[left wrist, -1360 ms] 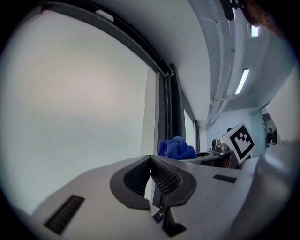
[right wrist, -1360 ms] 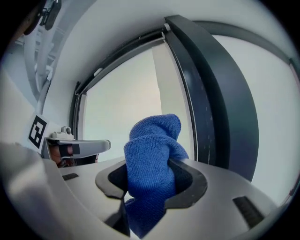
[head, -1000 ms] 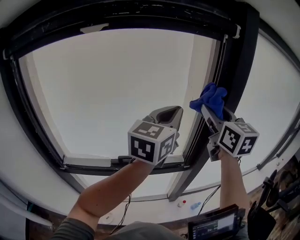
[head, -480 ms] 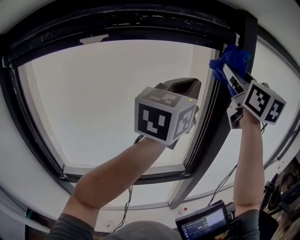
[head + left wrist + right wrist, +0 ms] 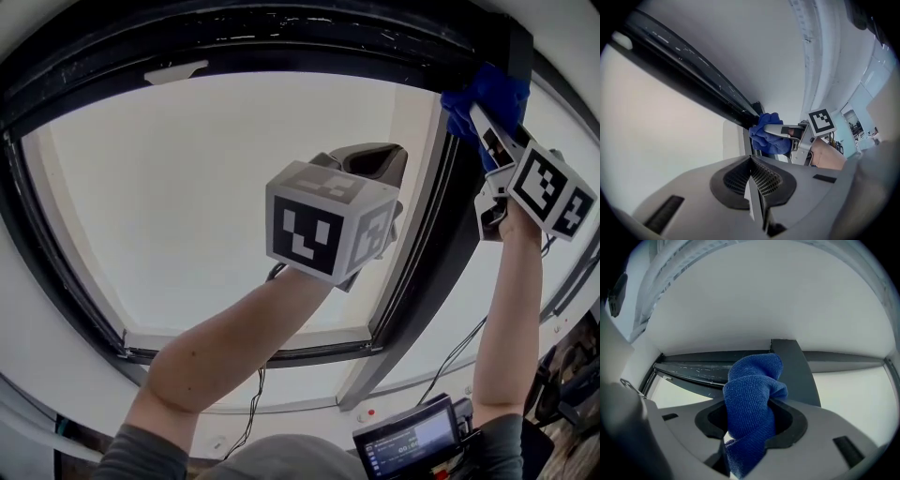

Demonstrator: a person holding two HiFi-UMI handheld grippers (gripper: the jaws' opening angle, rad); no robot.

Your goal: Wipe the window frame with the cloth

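Right hand-held gripper (image 5: 490, 131) clamped on the blue cloth (image 5: 487, 94), held up at the top right corner of the black window frame (image 5: 281, 42).

In the right gripper view the cloth (image 5: 752, 394) bunches out from between the jaws and buries their tips. Beyond it, the frame's upright post (image 5: 792, 366) meets the top rail. Whether the cloth actually presses on the frame I cannot tell. The left hand-held gripper (image 5: 752, 180) is shut with nothing in it, its jaws meeting in a thin seam, and it hangs before the pale pane (image 5: 206, 187). The marker cubes carry only black-and-white squares. The small screen (image 5: 412, 450) at the bottom edge is cut off, its writing too small to read.
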